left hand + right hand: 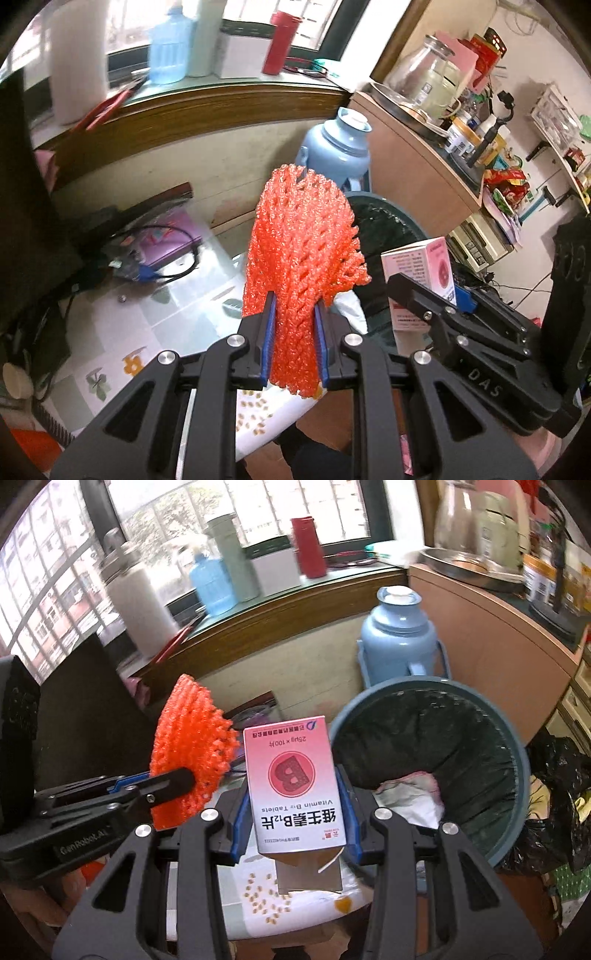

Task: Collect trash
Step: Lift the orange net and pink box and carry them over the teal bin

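The orange foam net (pixel 301 254) stands upright between the blue pads of the left gripper (pixel 295 343), which is clamped on its lower part; its ragged top fans out above the fingers. Just to its right, the pink box (pixel 293 779) (a vitamin B12 tablet carton, printed side facing the camera and upside down) is pinched by its two side faces in the right gripper (pixel 293 812), its open bottom flap hanging below the pads. Both pieces are held in the air beyond the table's far edge, side by side and apart.

Right of the box stands the bin (pixel 517 760), a blue-grey tub lined with a dark bag, with crumpled white and pink paper (pixel 410 794) already in it. Nothing lies between the box and the bin's near rim. Behind the bin a pale blue flask (pixel 397 642) stands against the wall, beside a wooden cabinet (pixel 498 657).

Under the grippers the table (pixel 177 295) carries a glass top over a patterned cloth, with small yellow tablets (pixel 264 901) scattered near its edge and black cables (pixel 162 254) at the far left corner. On the sill behind stand a red bottle (pixel 308 546) and a blue jug (pixel 212 585)
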A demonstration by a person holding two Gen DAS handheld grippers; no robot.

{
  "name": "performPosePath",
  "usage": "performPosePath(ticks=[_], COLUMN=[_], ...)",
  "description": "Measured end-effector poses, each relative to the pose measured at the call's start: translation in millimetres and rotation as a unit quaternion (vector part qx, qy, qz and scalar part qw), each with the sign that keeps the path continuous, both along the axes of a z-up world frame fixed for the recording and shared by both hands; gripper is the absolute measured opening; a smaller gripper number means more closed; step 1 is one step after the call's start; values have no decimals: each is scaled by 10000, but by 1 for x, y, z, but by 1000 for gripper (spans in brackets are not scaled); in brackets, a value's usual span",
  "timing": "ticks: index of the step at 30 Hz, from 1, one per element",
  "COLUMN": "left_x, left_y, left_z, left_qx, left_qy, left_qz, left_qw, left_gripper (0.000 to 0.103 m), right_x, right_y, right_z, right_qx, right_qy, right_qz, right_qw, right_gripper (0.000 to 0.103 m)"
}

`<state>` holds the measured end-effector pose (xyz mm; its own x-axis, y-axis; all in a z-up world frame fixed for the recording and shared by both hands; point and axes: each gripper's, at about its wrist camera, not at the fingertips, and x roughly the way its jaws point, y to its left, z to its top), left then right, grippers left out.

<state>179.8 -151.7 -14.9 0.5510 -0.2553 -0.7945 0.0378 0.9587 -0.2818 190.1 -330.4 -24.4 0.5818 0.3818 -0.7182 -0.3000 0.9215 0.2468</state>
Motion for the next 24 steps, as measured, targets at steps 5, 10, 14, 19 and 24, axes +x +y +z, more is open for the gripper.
performPosePath(ticks=[5,10,14,19,24], left_x=[18,40,58,73,84], left_y=[-35,-73,-99,-123,-135], left_z=[-7,-16,-23,-31,-41], left_qx=[61,17,-27,-53,-64], left_qy=[97,240,340,463,609], left_qz=[-222,-423,-536,-596,-489], left_qw=[9997,9988,9980,9971,9969], left_gripper=[18,18,18,19,19], right_x=[18,39,54,70,80], right_y=[-40,-81,-105,-120,-126], right_z=[1,-1,-10,-27,-37], right_qx=[103,139,142,128,87], right_qy=[-32,2,137,441,565], right_qz=[-200,-396,-429,-338,-180], right_qw=[9997,9991,9989,9984,9982], right_gripper=[41,41,42,42,42])
